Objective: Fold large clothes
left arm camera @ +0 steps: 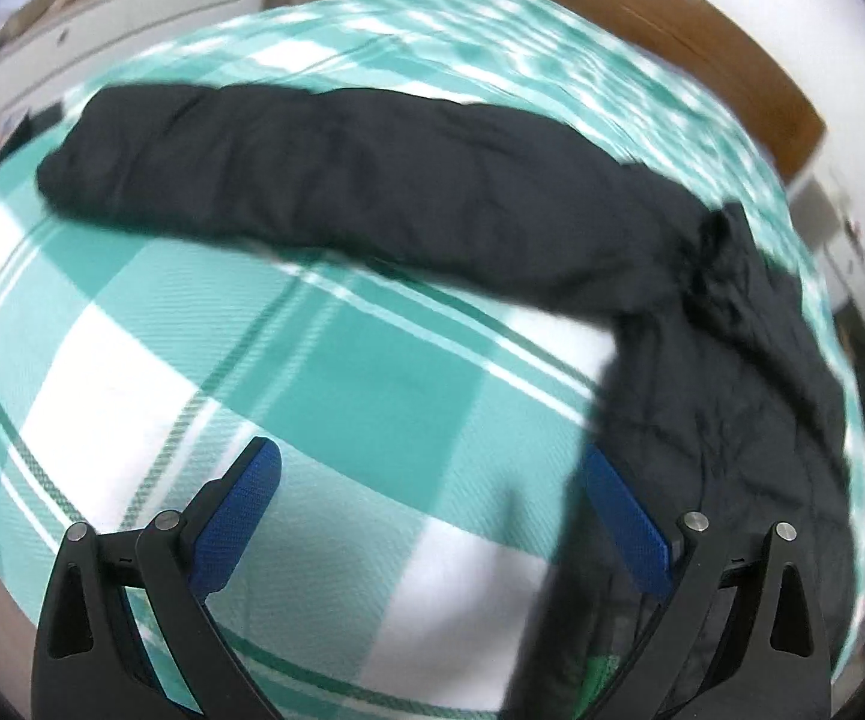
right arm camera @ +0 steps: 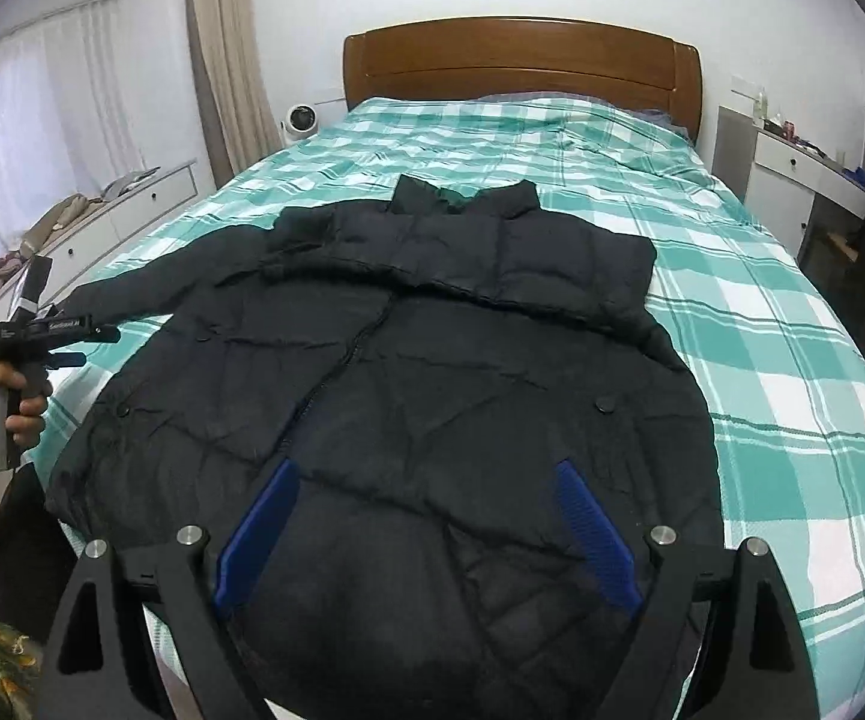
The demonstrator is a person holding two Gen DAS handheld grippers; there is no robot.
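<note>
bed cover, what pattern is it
Teal-and-white plaid bed cover, clearest in the right wrist view.

One black puffer jacket (right arm camera: pixel 408 372) lies on one bed (right arm camera: pixel 762 360) with one wooden headboard (right arm camera: pixel 522 60), two grippers are in view, and perhaps one small fan (right arm camera: pixel 300 120) stands beside it.
</note>
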